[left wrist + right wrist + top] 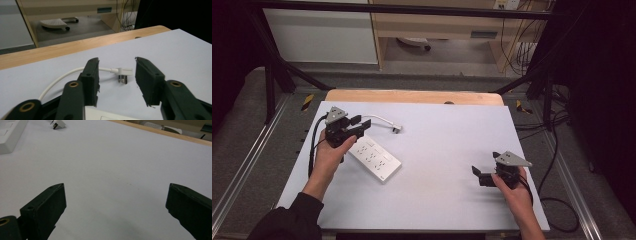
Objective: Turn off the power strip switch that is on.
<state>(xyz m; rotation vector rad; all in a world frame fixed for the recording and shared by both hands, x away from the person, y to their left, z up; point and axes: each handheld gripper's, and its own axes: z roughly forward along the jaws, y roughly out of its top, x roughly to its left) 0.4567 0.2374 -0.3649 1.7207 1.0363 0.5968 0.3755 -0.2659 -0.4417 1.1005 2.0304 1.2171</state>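
A white power strip [374,158] lies flat on the left half of the white mat [447,200]. Its white cable [377,119] curves away to a plug [397,129] lying on the mat. My left gripper [362,125] hovers at the strip's far end with its jaws partly apart. In the left gripper view the plug [123,73] lies beyond the gap of the gripper [116,60], the cable [62,77] passes behind one jaw, and the strip's end [110,116] shows low between them; nothing is pressed. My right gripper [476,172] rests at the right, jaws wide [115,187] over bare mat.
The mat covers a wooden table whose far edge [412,96] shows beyond it. Dark frame posts [269,85] stand at both back corners. Cables [557,200] trail on the floor to the right. The strip [10,137] and plug [58,124] show far off in the right gripper view.
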